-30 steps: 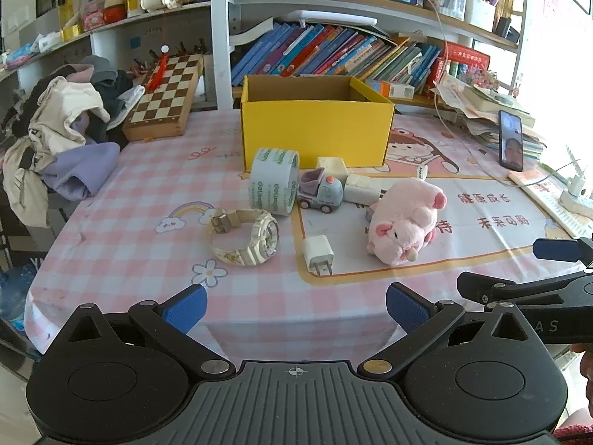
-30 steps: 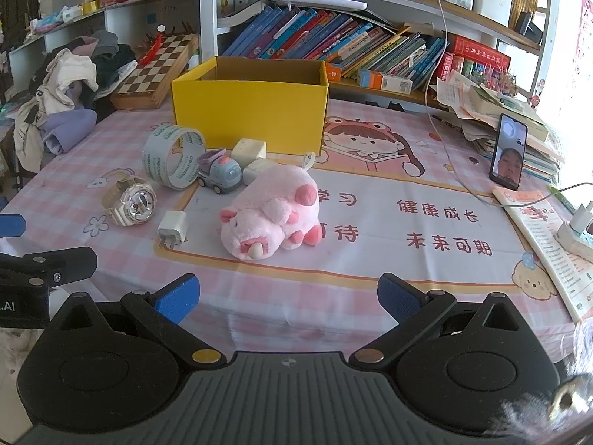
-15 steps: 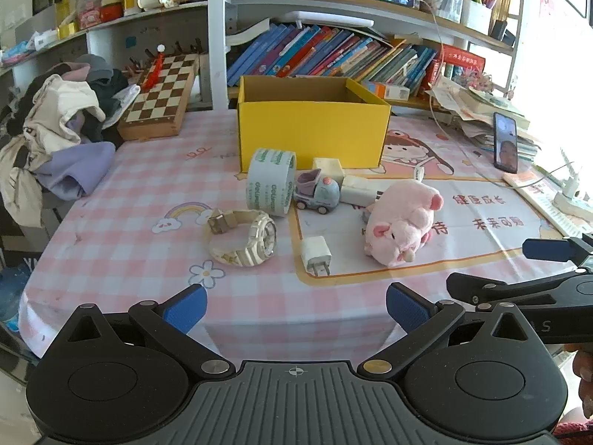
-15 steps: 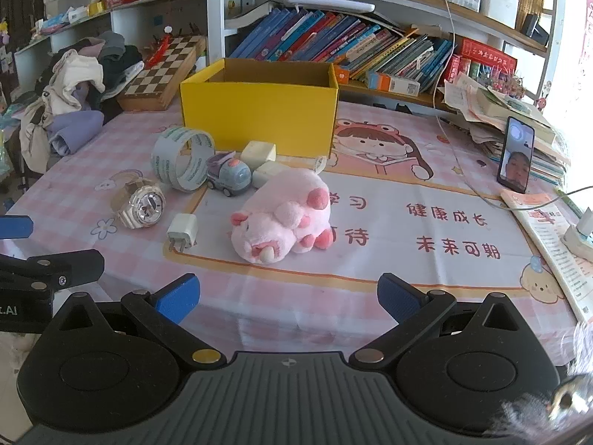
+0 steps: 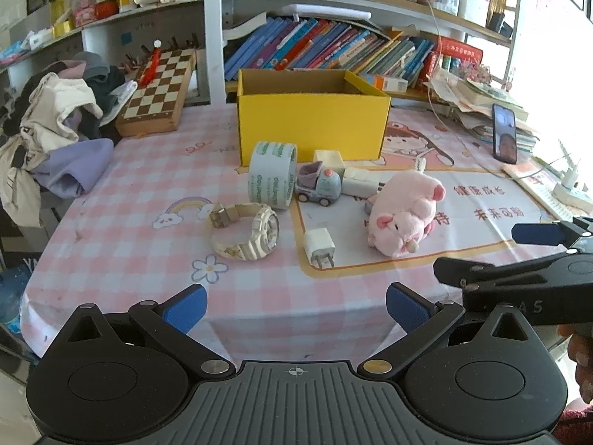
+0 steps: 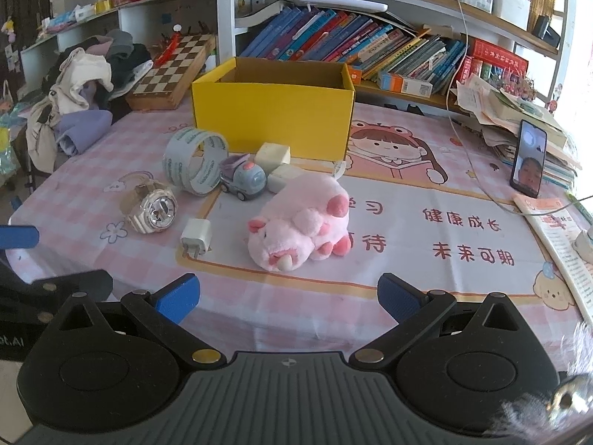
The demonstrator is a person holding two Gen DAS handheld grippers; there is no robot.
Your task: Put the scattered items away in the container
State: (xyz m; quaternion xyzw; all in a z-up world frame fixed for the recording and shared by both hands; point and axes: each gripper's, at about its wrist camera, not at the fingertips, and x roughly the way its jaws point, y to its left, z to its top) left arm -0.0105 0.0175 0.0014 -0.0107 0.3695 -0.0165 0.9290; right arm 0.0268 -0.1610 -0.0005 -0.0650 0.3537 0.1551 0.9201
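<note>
Clutter lies on the bench [image 5: 122,193] before the yellow box [image 5: 311,126]: tape roll [image 5: 272,174], toy car [image 5: 320,187], watch [image 5: 246,231], charger [image 5: 319,247], plush pig [image 5: 406,213]. Left tongs [image 5: 294,302] and right tongs [image 6: 288,293] gape wide, empty, at the near edge.

Open left tongs [image 5: 294,306] hover near the counter's [image 5: 122,193] edge; cream plastic wristwatch [image 5: 245,231] lies left of pink plush pig [image 5: 404,215].
</note>
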